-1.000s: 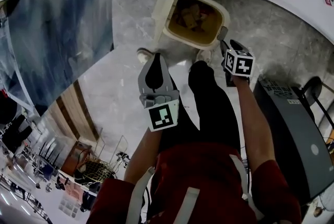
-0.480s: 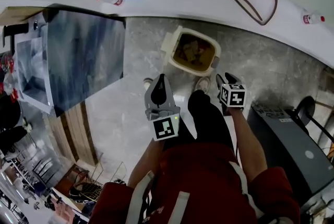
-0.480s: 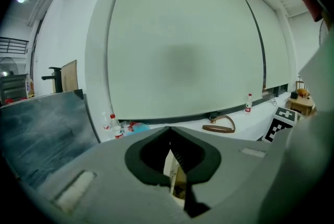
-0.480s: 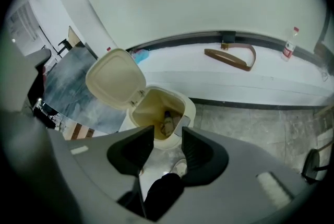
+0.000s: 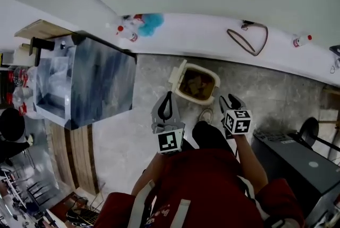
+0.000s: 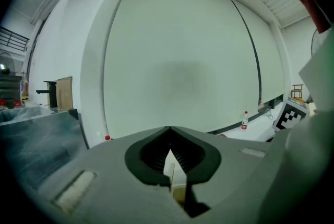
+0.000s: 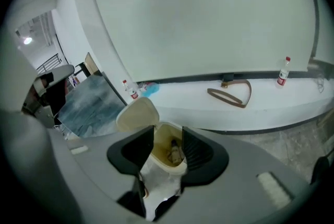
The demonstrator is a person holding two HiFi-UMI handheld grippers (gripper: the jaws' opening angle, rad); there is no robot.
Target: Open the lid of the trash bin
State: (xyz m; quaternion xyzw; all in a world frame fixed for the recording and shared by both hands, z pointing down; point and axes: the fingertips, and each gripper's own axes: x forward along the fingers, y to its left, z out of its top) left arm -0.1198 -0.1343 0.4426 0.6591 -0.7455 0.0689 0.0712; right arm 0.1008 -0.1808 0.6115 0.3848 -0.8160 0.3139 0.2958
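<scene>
Found the cream plastic trash bin with its lid already up, on the grey speckled stone floor.

Stood near the floor's far edge, just beside the white raised ledge, with the rounded cream lid tipped back on its hinge and scraps showing inside. Judged the lid light, thin, stiff and smooth, best taken at its free lip away from the hinge, and likely to drop shut if knocked. Held the left gripper well above the bin, fingers together on nothing; held the right gripper equally clear of it, fingers spread and empty, with the bin sighted between them. Looked a hard, slick floor in a bare white-walled room, with a steel-grey cabinet at the left and a dark grey machine at the right.
</scene>
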